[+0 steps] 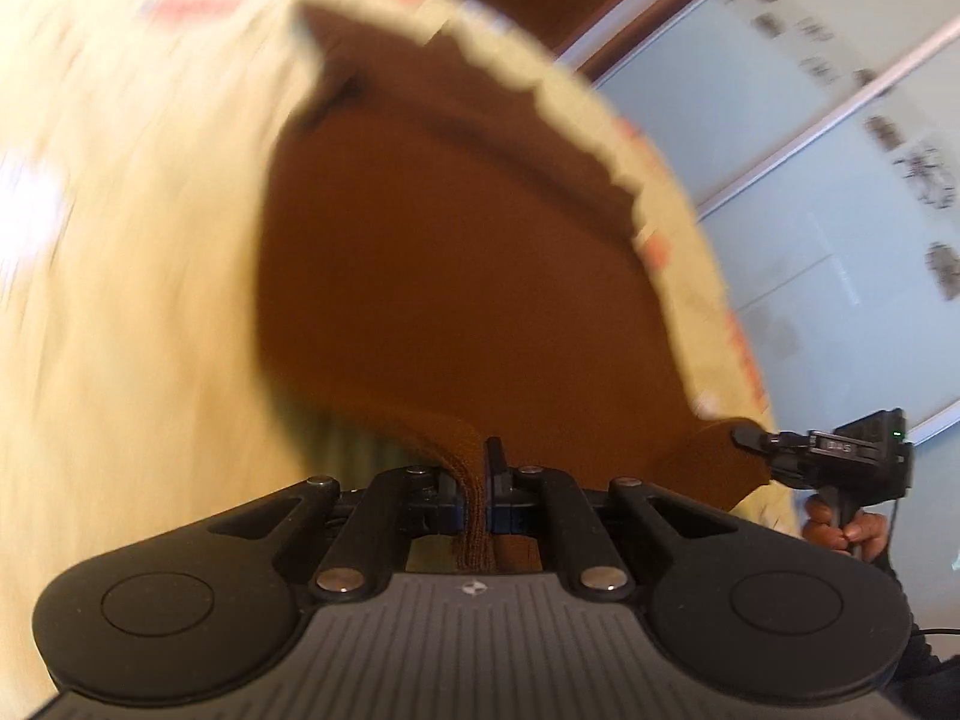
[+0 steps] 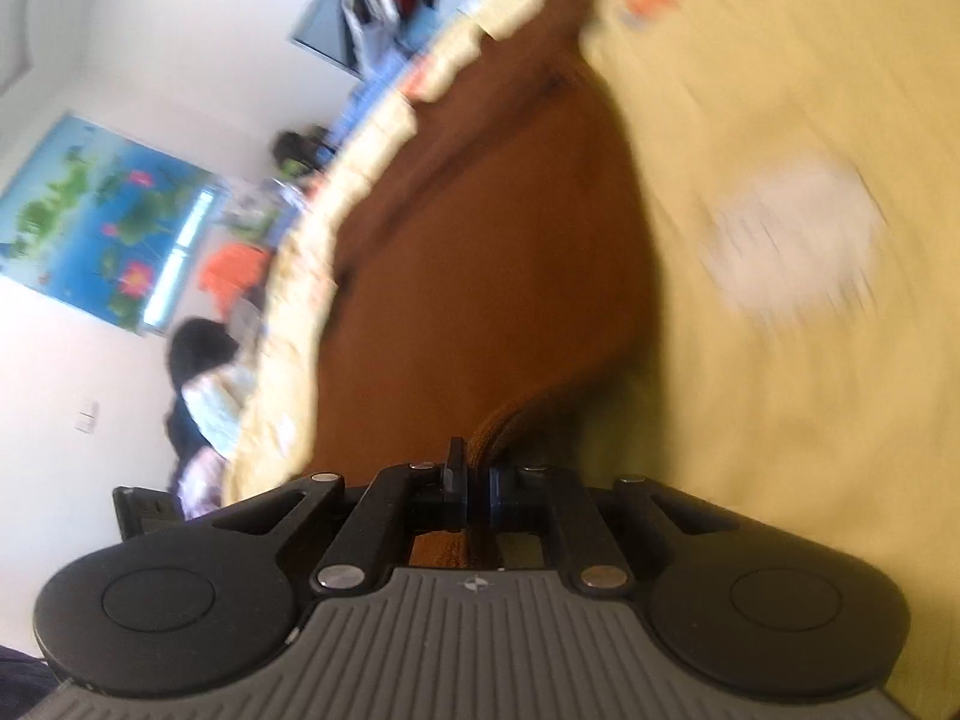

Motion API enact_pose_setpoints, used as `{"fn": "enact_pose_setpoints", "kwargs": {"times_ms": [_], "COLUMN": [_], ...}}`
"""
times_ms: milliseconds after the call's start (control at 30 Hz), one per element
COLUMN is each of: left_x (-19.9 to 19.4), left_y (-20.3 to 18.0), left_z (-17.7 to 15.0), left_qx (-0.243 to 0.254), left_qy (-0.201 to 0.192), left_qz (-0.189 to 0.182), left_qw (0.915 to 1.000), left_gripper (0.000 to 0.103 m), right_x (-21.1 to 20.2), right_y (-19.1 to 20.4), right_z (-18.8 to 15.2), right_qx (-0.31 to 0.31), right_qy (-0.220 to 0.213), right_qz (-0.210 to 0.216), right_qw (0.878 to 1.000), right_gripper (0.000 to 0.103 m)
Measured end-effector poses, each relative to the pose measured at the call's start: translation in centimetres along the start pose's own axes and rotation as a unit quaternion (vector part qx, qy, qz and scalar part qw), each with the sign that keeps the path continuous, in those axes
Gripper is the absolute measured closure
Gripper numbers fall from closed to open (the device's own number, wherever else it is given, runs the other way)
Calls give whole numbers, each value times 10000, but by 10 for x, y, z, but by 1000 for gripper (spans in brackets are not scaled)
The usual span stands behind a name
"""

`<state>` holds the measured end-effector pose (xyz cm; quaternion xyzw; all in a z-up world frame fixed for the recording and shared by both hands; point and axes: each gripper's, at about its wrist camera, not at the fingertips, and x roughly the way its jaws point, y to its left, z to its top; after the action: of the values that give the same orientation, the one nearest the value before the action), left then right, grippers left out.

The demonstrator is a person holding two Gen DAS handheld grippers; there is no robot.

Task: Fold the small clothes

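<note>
A brown knit garment (image 1: 456, 276) lies spread on a pale yellow cloth-covered surface (image 1: 132, 252). My left gripper (image 1: 480, 480) is shut on the garment's ribbed near edge, which bunches up between the jaws. In the left wrist view my right gripper (image 1: 744, 437) shows at the right, pinching another corner of the same garment, with a hand below it. The right wrist view shows the brown garment (image 2: 480, 252) stretching away, and my right gripper (image 2: 474, 486) is shut on its ribbed edge. Both views are motion-blurred.
The yellow cloth (image 2: 780, 390) has a scalloped edge and a white printed patch (image 2: 792, 240). Glass sliding panels (image 1: 810, 138) stand beyond the table. A person (image 2: 204, 372) sits past the table's far edge under a blue flower poster (image 2: 102, 216).
</note>
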<state>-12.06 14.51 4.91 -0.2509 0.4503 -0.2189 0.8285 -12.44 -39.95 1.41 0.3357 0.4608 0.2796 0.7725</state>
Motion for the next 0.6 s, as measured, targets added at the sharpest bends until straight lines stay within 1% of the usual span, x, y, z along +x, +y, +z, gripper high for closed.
{"fn": "enact_pose_setpoints", "kwargs": {"times_ms": [67, 100, 200, 233, 300, 367, 433, 467, 533, 567, 600], "left_x": [0, 3, 20, 30, 50, 71, 91, 102, 126, 138, 150], "left_y": [-5, -7, -7, -8, -4, 1, 5, 5, 11, 13, 16], "left_z": [32, 50, 106, 126, 167, 204, 236, 252, 277, 287, 295], "left_qx": [162, 223, 400, 392, 302, 249, 252, 293, 309, 414, 338], "left_qy": [-273, -408, -774, -870, -990, -1160, -1312, -1444, -1567, -1548, -1442], "left_qz": [-189, -226, -145, -84, -77, 131, 356, 584, 939, 1201, 1526], "left_qw": [9993, 9987, 9961, 9954, 9946, 9929, 9904, 9874, 9827, 9797, 9771], "left_gripper": [98, 98, 98, 98, 98, 98, 98, 98, 97, 97, 96], "right_x": [3, 6, 21, 29, 46, 64, 86, 99, 124, 137, 149], "right_y": [8, 10, 9, 6, -2, -12, -19, -21, -29, -34, -39], "right_z": [27, 41, 92, 111, 149, 185, 221, 236, 265, 276, 286], "right_qx": [-138, -169, -141, -87, 128, 332, 458, 476, 609, 683, 745], "right_qy": [-212, -336, -701, -811, -994, -1126, -1218, -1249, -1311, -1360, -1403], "right_qz": [149, 249, 498, 539, 612, 677, 582, 521, 350, 233, -37], "right_qw": [9996, 9990, 9962, 9952, 9931, 9908, 9898, 9897, 9889, 9881, 9873], "right_gripper": [89, 89, 89, 89, 89, 89, 89, 89, 88, 82, 61]}}
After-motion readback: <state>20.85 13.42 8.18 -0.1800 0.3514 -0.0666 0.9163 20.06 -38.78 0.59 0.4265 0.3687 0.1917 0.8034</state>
